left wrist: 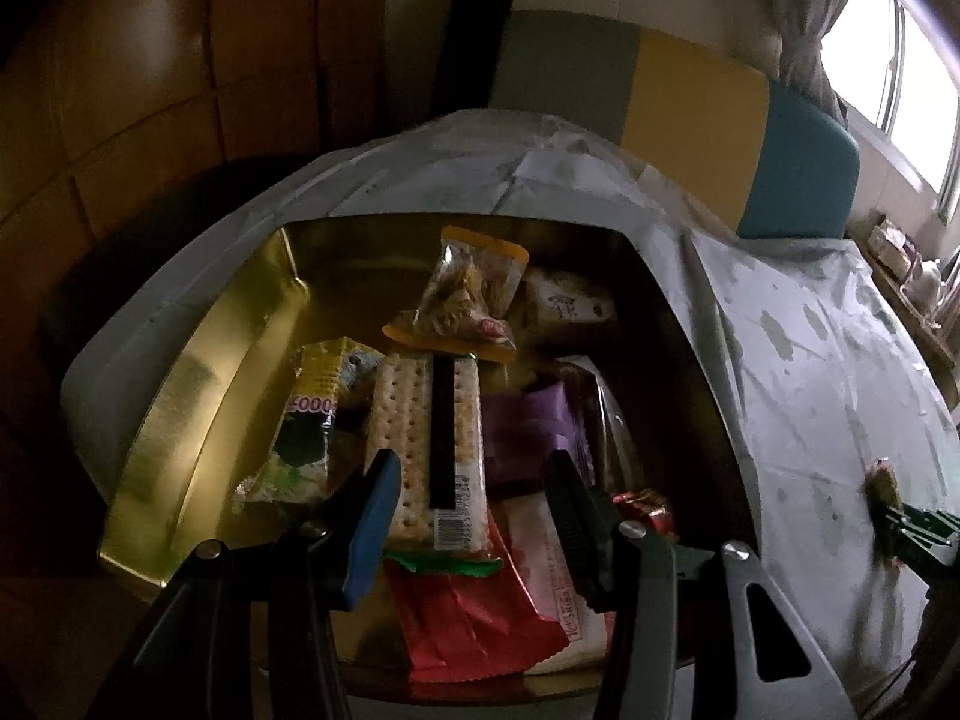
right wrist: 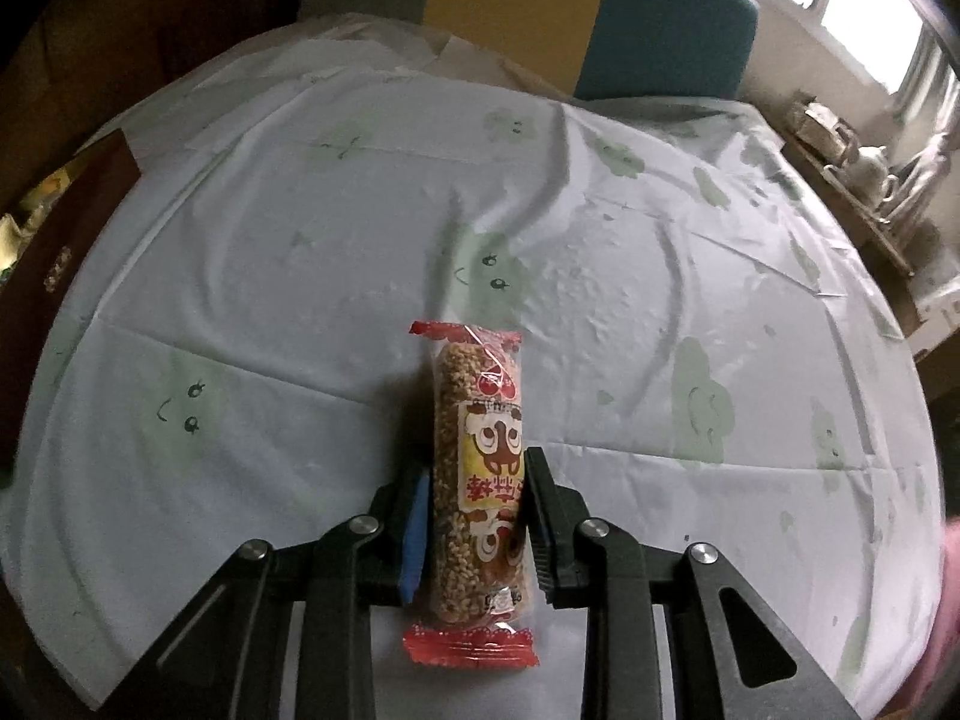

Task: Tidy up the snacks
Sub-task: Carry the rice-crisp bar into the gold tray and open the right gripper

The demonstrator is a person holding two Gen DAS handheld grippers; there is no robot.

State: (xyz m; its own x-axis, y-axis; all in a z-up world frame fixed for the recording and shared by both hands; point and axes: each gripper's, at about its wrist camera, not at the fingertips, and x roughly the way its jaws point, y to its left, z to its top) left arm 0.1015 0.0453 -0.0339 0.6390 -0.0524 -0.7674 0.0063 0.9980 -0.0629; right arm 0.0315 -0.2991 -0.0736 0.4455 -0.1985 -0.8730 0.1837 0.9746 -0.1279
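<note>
Over the pale tablecloth, the right gripper pinches a grain bar by its slick wrapper, which could slip free, while the left gripper hangs half-open and empty above the crowded snack box.

Dim room, daylight only from a bright window at upper right, pale gathered curtain beside it. Behind the round table in a pale green-printed cloth, a grey, yellow and teal padded bench back. Glossy brown wooden panelling at left.
</note>
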